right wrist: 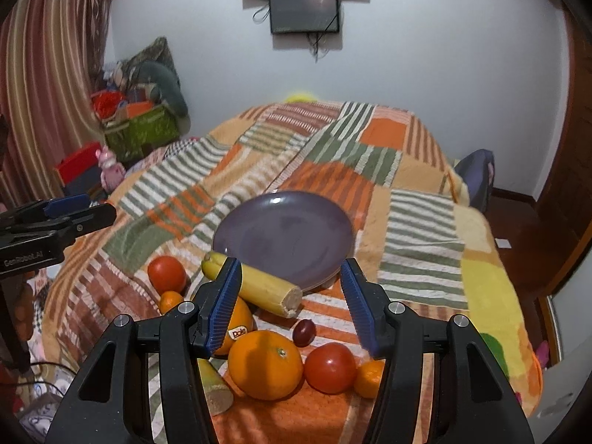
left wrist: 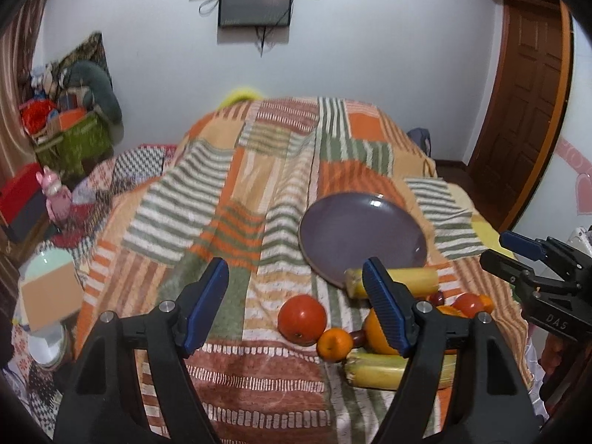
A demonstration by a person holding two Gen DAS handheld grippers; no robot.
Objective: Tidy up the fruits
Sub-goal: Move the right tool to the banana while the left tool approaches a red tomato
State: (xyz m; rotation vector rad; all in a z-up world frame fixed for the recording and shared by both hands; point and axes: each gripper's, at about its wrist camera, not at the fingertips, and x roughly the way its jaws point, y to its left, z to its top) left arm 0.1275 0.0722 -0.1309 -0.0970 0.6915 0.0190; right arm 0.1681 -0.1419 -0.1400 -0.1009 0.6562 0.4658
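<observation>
Spread jaws are seen on the right gripper, nothing pinched, over a heap of fruit — orange, tomato, banana — gathered on the bed beside the bare plate, presumably its destination. Likewise spread, the left gripper is held apart.

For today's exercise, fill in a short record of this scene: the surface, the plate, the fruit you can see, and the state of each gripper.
surface: patchwork blanket on a bed
plate: purple plate, nothing on it
fruit near plate: cut banana piece leaning on the plate's rim
fruit in front: large orange, tomato, grape, second tomato, all on the blanket
left gripper: open, holding nothing
right gripper: open, above the fruit pile
task state: no fruit on the plate yet
</observation>
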